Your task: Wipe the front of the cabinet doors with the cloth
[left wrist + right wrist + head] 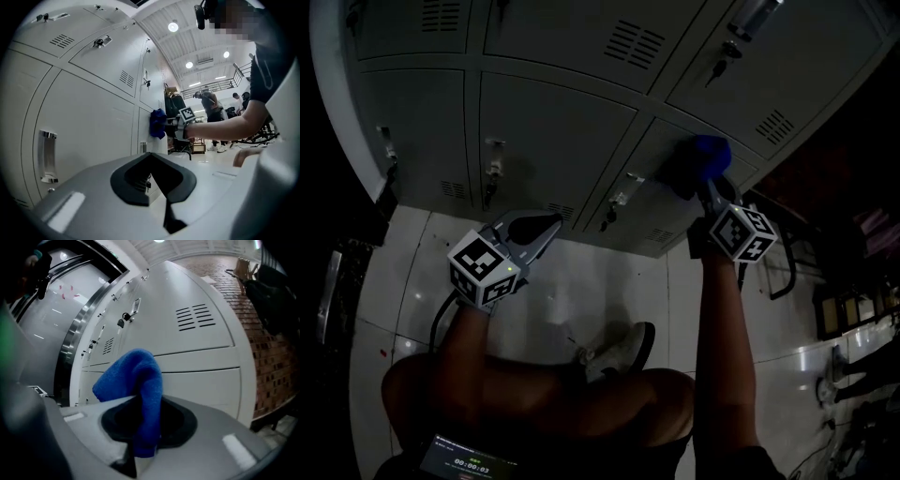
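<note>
Since the blue cloth [136, 376] rises out of the right gripper [145, 427] and folds over towards the lockers, the door lies straight ahead of those jaws. They are clamped on the cloth's lower end, its long axis running up from them and its rounded hump leading. In the left gripper view the cloth [158, 123] looks pressed flat against the grey locker door [145, 129]. The head view is dark, so firm contact is probably there but not certain. There the cloth [708, 155] sits high on the right-hand door [666, 211], above and to the right of that door's latch [623, 192].

The left gripper [548, 225] is well apart from the cloth, low before the bottom doors. Its jaws are pressed together with nothing between them [159, 187]. So the right arm is the one placed to wipe, and I judge the next stroke should slide across the panel.

The doors are smooth painted metal, broken by vent slots [194, 316] and a hanging padlock [121, 323], which could snag the cloth. Below is a glossy white tiled floor [600, 281], with the person's shoe [623, 349] close to the cabinet's foot. A brick wall [265, 366] stands to the right.
</note>
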Demonstrator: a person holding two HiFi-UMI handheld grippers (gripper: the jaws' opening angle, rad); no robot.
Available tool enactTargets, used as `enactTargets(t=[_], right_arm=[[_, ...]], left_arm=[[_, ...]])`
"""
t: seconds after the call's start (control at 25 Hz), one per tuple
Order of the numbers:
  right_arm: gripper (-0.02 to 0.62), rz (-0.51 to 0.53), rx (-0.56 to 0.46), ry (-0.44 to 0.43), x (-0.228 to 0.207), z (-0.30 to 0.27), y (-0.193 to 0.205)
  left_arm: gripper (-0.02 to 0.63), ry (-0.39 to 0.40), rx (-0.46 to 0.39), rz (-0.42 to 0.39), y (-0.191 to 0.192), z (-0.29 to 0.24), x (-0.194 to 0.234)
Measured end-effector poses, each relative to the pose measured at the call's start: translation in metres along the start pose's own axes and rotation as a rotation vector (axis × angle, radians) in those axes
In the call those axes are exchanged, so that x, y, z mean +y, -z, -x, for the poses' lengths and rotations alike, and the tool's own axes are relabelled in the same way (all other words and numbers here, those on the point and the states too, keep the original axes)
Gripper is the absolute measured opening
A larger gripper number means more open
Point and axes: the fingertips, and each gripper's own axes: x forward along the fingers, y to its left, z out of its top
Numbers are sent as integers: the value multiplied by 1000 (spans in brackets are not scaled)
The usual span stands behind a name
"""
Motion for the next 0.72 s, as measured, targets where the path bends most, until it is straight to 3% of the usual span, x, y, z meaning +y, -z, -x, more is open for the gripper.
enactTargets(t=[0.4, 0.56, 0.72], right_arm=[[71, -63, -22, 203, -106, 58, 0], [71, -97, -27, 210, -110, 64, -1], [71, -69, -25, 161, -89, 66, -4]], left_arm=[[5, 16, 36, -8, 10, -7, -5], [5, 13, 42, 6, 13, -7, -4], [5, 5, 42, 14, 13, -8, -2]])
